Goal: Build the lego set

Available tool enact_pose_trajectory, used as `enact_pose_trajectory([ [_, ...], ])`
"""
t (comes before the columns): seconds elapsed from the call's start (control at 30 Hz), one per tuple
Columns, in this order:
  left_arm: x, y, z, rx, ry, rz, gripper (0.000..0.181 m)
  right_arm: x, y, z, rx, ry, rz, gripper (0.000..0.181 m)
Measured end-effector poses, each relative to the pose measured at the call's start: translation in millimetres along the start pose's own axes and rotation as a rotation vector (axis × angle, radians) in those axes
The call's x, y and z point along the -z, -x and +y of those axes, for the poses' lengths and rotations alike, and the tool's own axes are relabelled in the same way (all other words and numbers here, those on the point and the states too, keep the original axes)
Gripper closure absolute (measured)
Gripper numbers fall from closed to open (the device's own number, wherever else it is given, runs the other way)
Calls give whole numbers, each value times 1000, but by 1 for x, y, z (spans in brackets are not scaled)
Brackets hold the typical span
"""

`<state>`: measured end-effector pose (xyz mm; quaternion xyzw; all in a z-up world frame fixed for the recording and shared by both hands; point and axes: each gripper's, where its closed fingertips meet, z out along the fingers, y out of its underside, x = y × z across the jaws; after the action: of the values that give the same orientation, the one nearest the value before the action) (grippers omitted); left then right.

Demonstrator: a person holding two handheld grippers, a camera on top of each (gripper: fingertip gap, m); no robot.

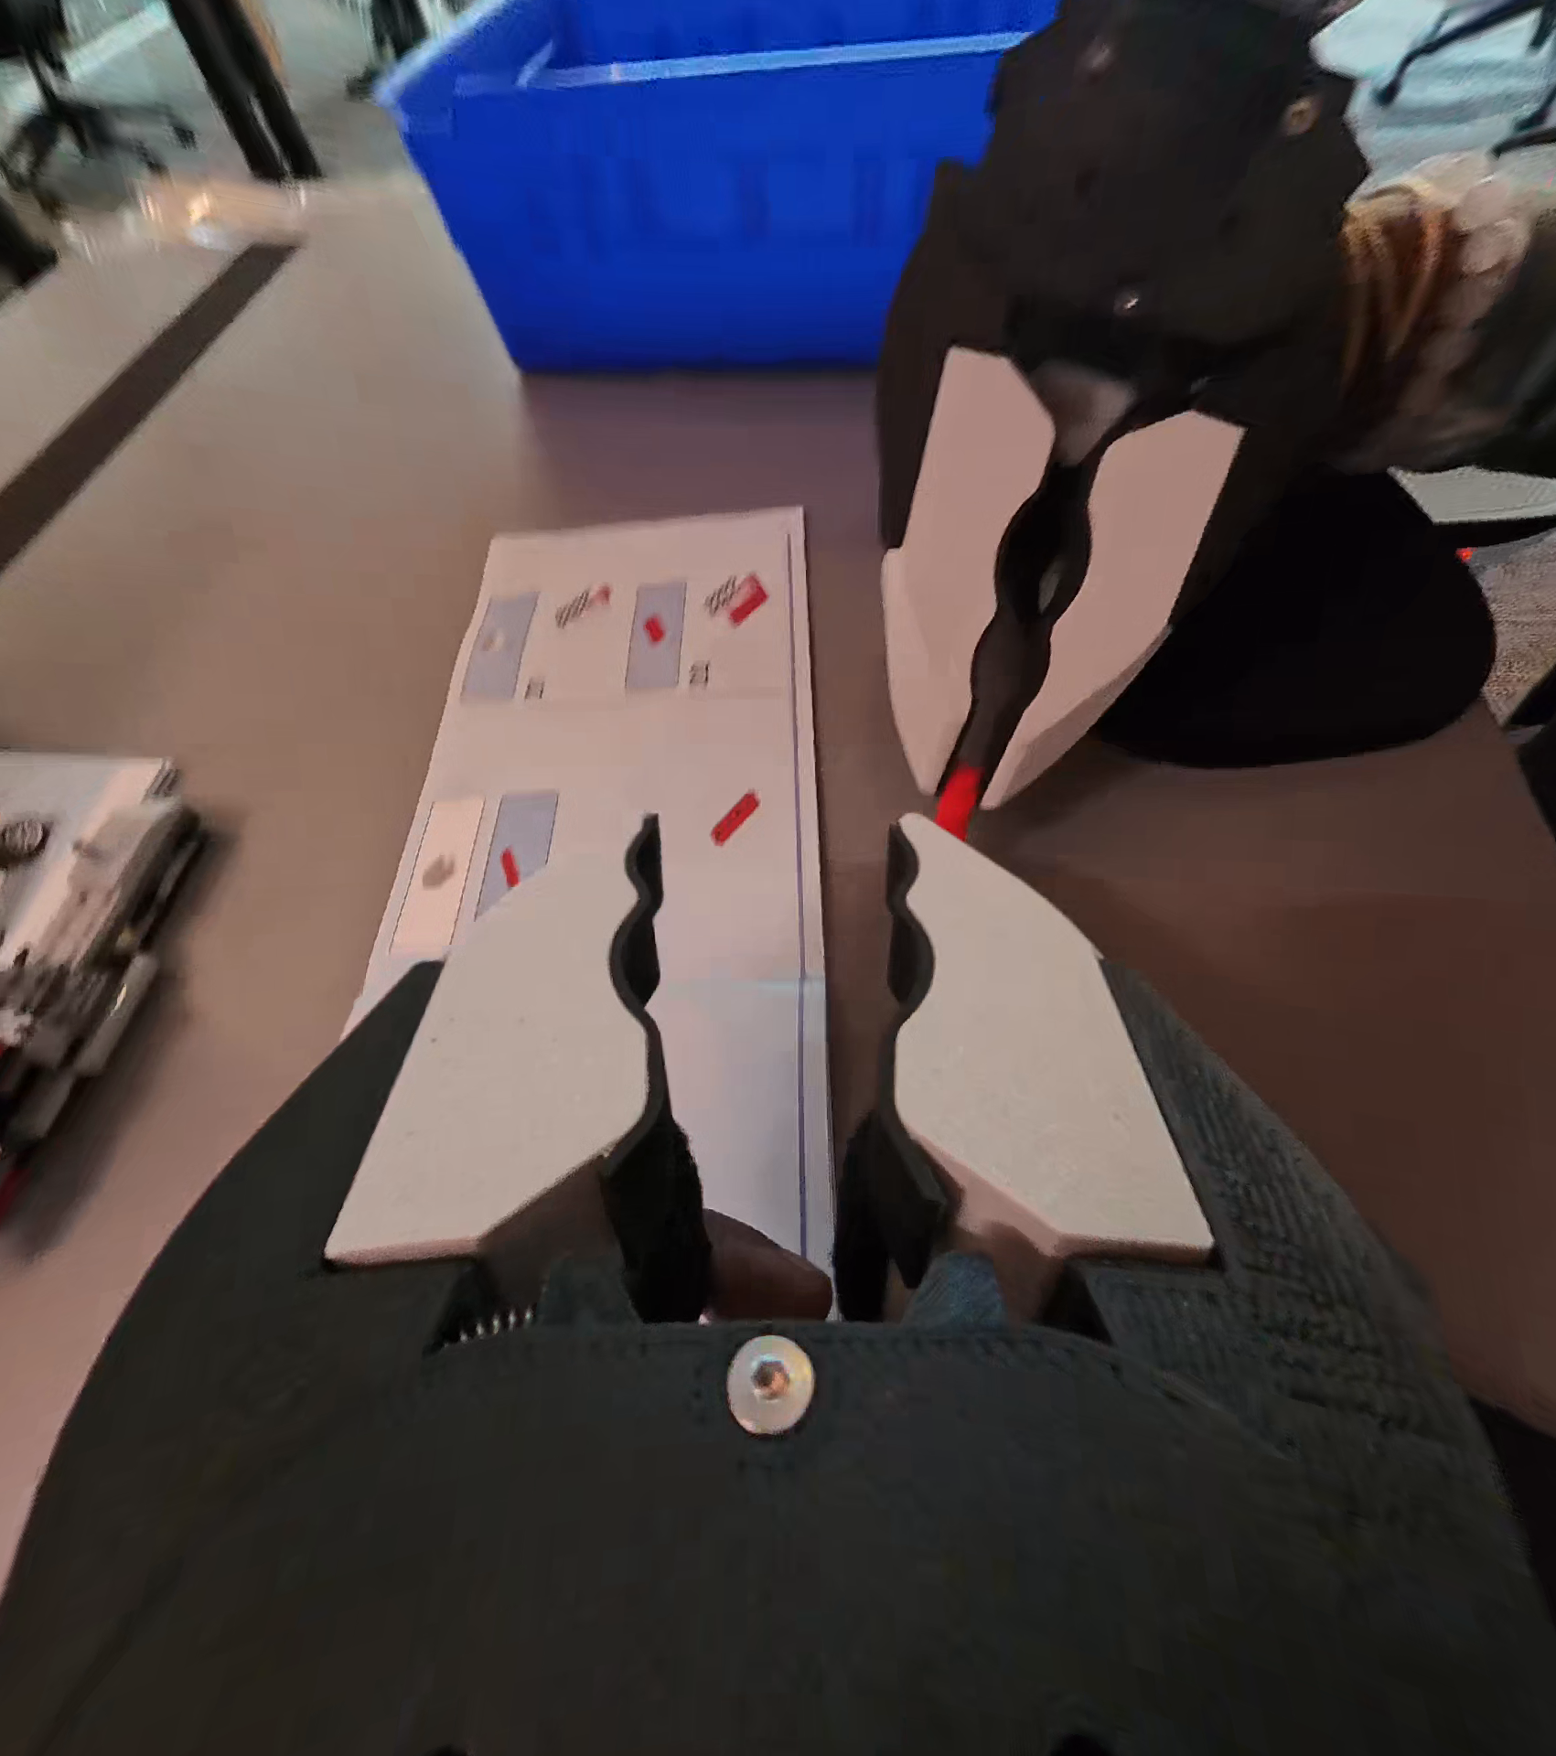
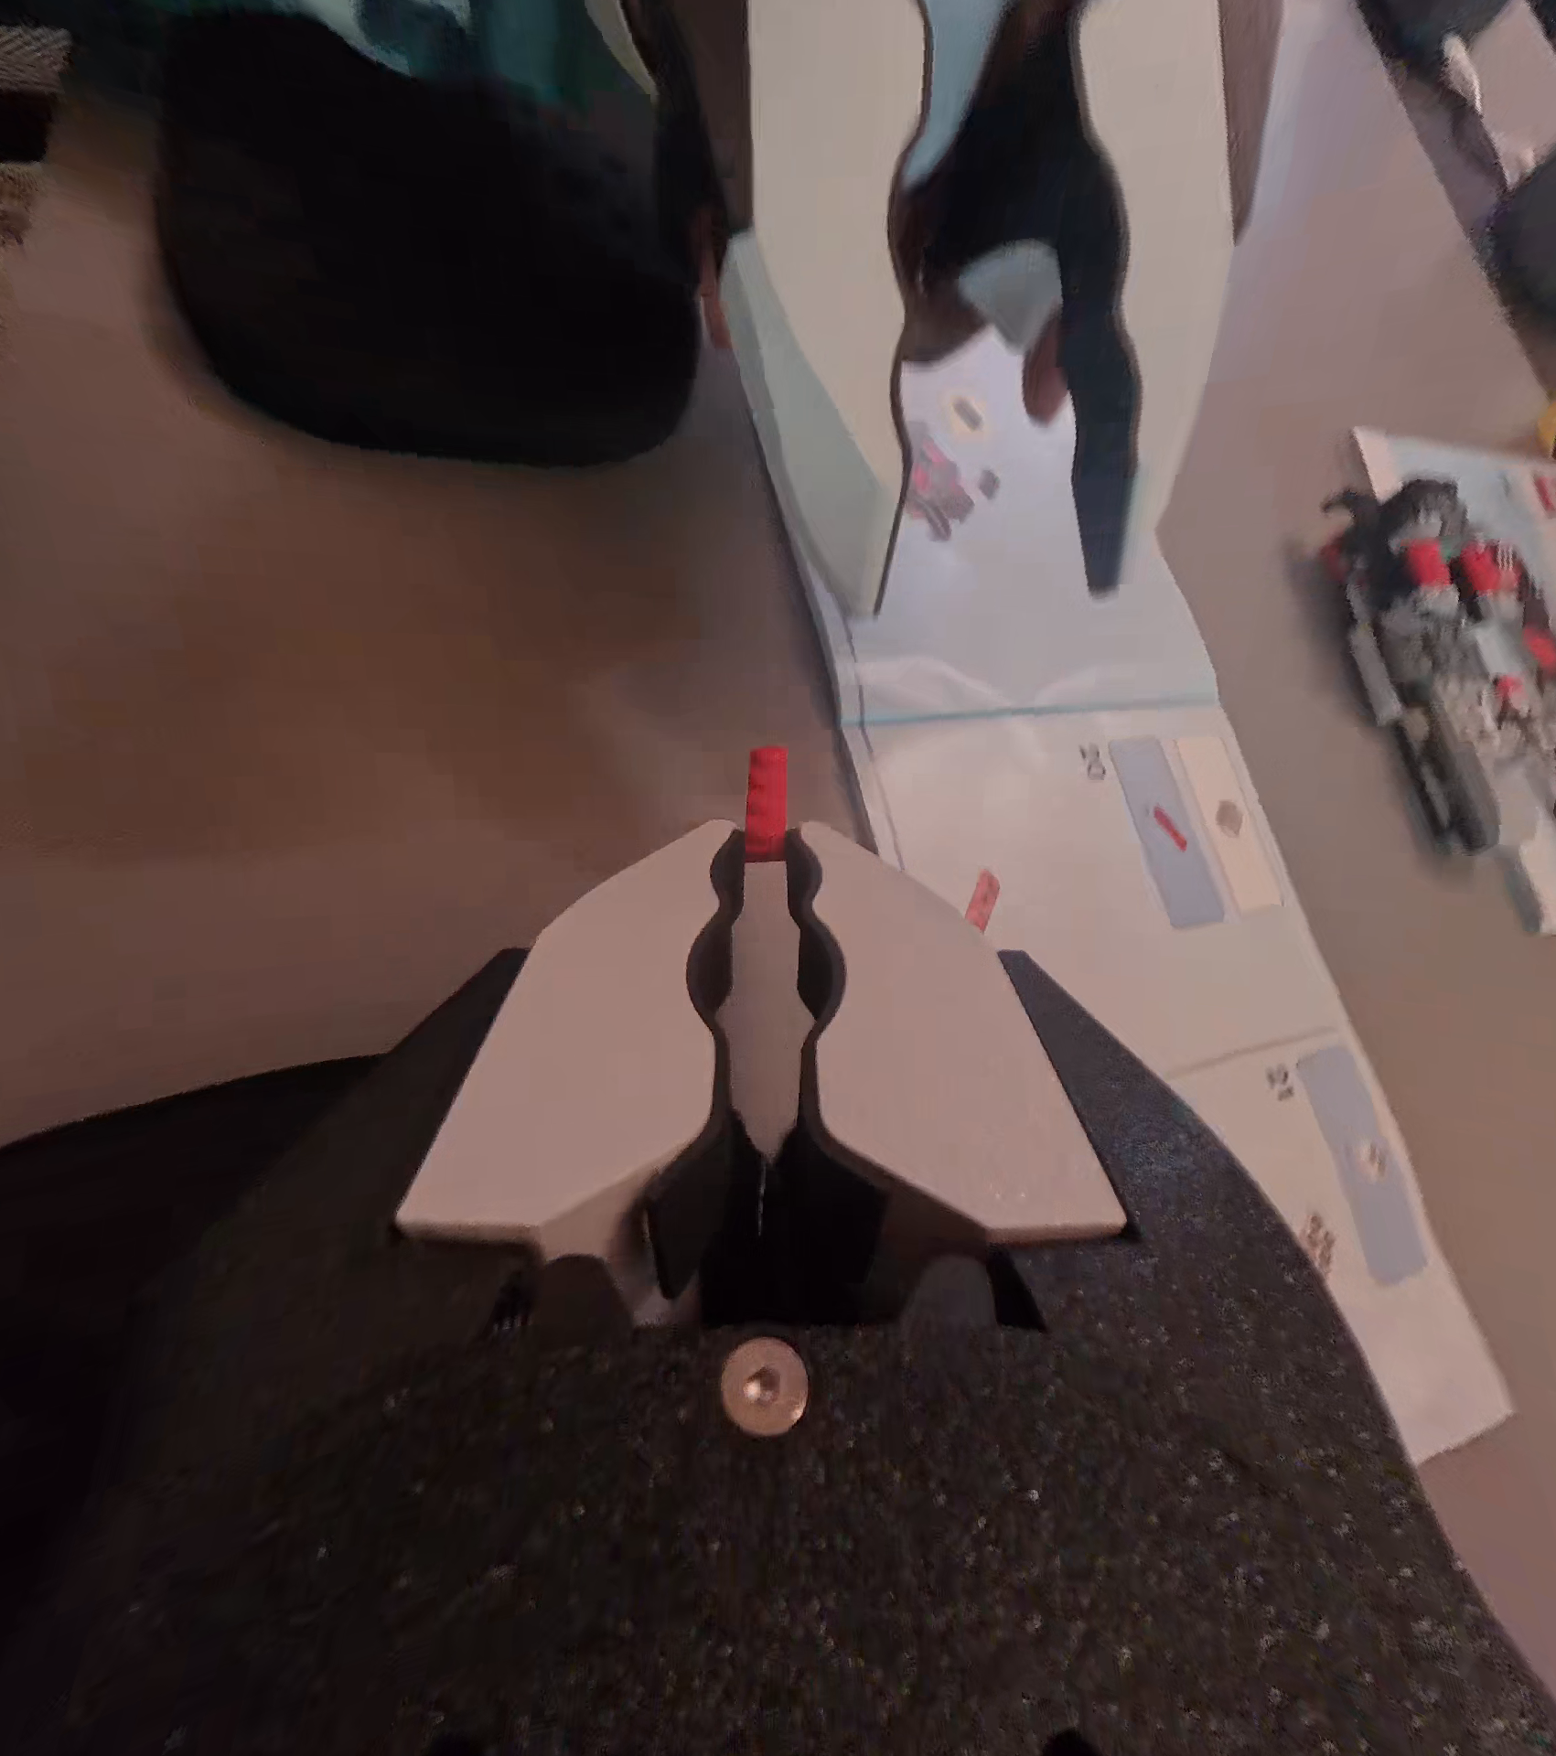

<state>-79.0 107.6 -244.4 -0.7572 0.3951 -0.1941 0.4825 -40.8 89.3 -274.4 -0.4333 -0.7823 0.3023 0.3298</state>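
Right wrist view: right tool (image 2: 766, 836) pinches red brick (image 2: 766, 803); left tool (image 1: 769, 841) gapes over instruction sheet (image 1: 650, 751).

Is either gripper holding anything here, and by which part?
The right gripper pinches a small red lego piece by one end; the rest sticks out past its jaws. The left gripper is open and empty.

The left gripper (image 1: 769, 841) is low and near, pointing away, and its jaws are wide apart with nothing between them. The right gripper (image 1: 962, 793) comes in from the far right and tips down. Its jaws are squeezed together at the tips. A hand (image 1: 1410, 285) in a sleeve holds it from the right.
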Motion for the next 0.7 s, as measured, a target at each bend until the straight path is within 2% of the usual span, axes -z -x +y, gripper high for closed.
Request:
enact_pose_trajectory([
  [0.07,-6,-2,-1,-23,-58,3,137,-4,1,-9,41,-45,-39,173],
  [0.17,-8,-4,20,5,10,9,139,-13,9,-11,72,-131,-106,173],
  [0.3,-8,-3,23,2,24,-7,142,-20,9,13,72,-15,-115,173],
  [0.5,-11,0,38,46,128,12,147,-16,5,8,34,-57,-113,173],
  [0.7,-15,-12,55,-4,247,69,153,-13,4,5,31,-87,-111,173],
])
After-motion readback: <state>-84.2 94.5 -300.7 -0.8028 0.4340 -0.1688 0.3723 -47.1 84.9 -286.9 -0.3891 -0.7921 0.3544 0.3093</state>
